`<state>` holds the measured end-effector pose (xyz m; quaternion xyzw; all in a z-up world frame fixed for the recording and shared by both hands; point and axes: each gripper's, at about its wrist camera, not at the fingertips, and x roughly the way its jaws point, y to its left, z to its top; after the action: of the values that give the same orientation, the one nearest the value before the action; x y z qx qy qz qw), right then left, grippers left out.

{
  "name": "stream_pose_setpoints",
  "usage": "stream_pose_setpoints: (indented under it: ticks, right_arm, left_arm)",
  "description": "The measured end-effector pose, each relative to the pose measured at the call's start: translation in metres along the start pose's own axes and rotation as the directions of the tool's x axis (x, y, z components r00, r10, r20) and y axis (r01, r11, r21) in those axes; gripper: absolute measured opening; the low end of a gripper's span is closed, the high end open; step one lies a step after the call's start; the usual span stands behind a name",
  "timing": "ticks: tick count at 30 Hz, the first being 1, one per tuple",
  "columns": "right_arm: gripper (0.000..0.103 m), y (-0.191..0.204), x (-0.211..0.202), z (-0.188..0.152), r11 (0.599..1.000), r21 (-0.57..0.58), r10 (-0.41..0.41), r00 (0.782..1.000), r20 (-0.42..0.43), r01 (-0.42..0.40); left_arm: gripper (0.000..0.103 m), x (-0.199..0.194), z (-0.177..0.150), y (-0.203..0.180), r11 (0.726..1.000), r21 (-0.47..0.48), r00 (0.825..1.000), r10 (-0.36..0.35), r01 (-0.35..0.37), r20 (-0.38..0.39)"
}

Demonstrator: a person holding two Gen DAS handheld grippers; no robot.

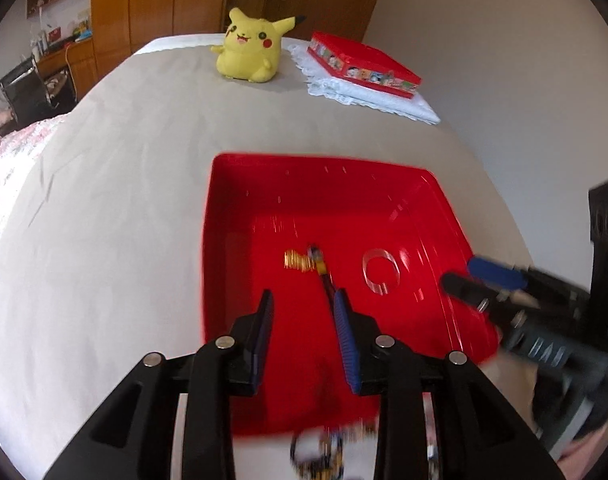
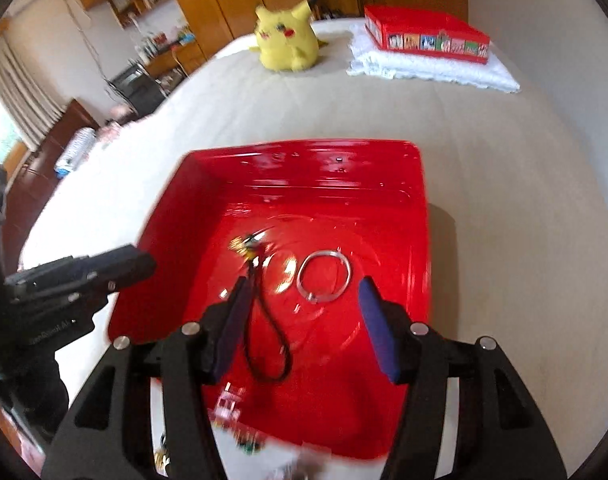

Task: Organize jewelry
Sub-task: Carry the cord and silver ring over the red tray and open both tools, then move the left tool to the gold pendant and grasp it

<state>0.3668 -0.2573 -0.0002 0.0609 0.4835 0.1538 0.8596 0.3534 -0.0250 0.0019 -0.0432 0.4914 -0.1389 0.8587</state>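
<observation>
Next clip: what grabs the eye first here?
The glossy red tray fills the foreground on the pale bed cover, holding a silver ring bracelet and a black cord with a charm. Both grippers, left and right, hang open over it. Behind sit a yellow plush toy and a red box on lace.

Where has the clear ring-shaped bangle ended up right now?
The bangle lies flat on the red tray floor, right of the black-corded charm, in both wrist views.

Blurred pale lettering on the left hand-held gripper [image 2: 139, 266] body cannot be read; nothing else bears legible text.
</observation>
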Motion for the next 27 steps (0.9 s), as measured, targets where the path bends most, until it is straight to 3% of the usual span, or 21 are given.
stream_pose_setpoints:
  ticks: [5,10,15,20,27]
  right_arm:
    - [0.056,-0.009,-0.040,-0.045,0.997,0.036,0.062,0.998,-0.001,-0.062]
    - [0.056,-0.015,-0.054,-0.090,0.994,0.073,0.090,0.995,-0.037,-0.088]
    - [0.052,-0.017,-0.052,-0.124,0.987,0.124,0.114,0.989,-0.090,-0.102]
    - [0.052,-0.011,-0.054,-0.145,0.986,0.125,0.123,0.988,-0.098,-0.110]
    - [0.052,-0.012,-0.055,-0.147,0.985,0.124,0.133,0.987,-0.093,-0.121]
  left_arm:
    - [0.031,-0.025,-0.051,0.004,0.999,-0.013,0.998,0.039,-0.040,-0.058]
    - [0.031,-0.028,-0.111,0.005,0.996,-0.009,0.986,0.083,-0.085,-0.146]
    - [0.031,-0.023,-0.148,0.000,1.000,-0.018,0.977,0.016,-0.021,-0.212]
    - [0.025,-0.017,-0.164,0.004,0.999,-0.038,0.971,-0.022,0.013,-0.236]
    - [0.024,-0.007,-0.165,0.006,0.999,-0.035,0.966,0.005,-0.015,-0.257]
